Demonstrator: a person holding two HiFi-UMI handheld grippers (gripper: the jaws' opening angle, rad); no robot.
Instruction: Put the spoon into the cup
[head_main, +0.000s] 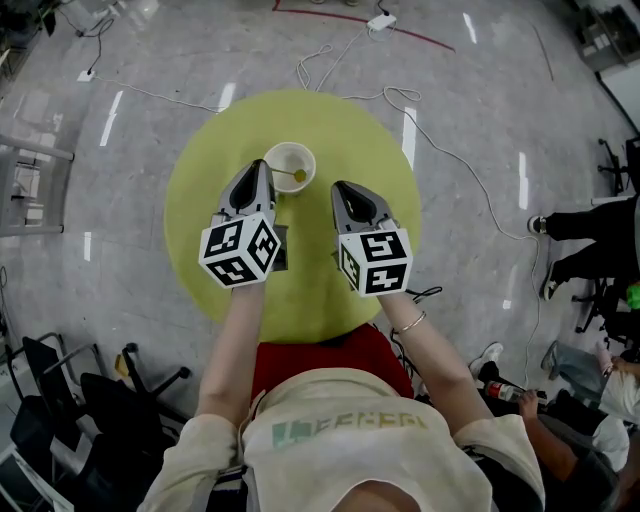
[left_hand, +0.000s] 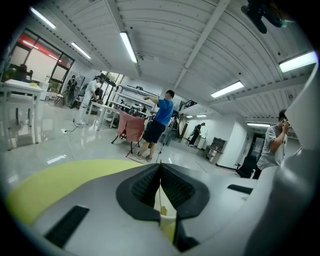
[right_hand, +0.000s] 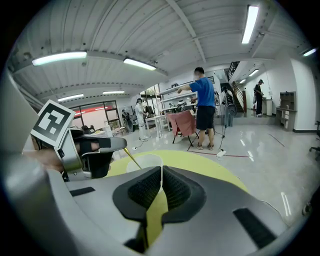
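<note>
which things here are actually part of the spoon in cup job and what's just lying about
Job: spoon, pinched in the shut left gripper; white cup; yellow-green table under it.
Lying about: floor cables, power strip, black chairs; idle, the shut, empty right gripper.

— Room round the cup (head_main: 284, 153)?
— Bare table (head_main: 200, 235) left, right and beyond. Across the mouth, only the spoon (head_main: 283, 171), slanting in from the left gripper (head_main: 263, 167) at the near-left rim.
— Right side?
— Open. Right gripper (head_main: 340, 187) near, apart from the rim.
</note>
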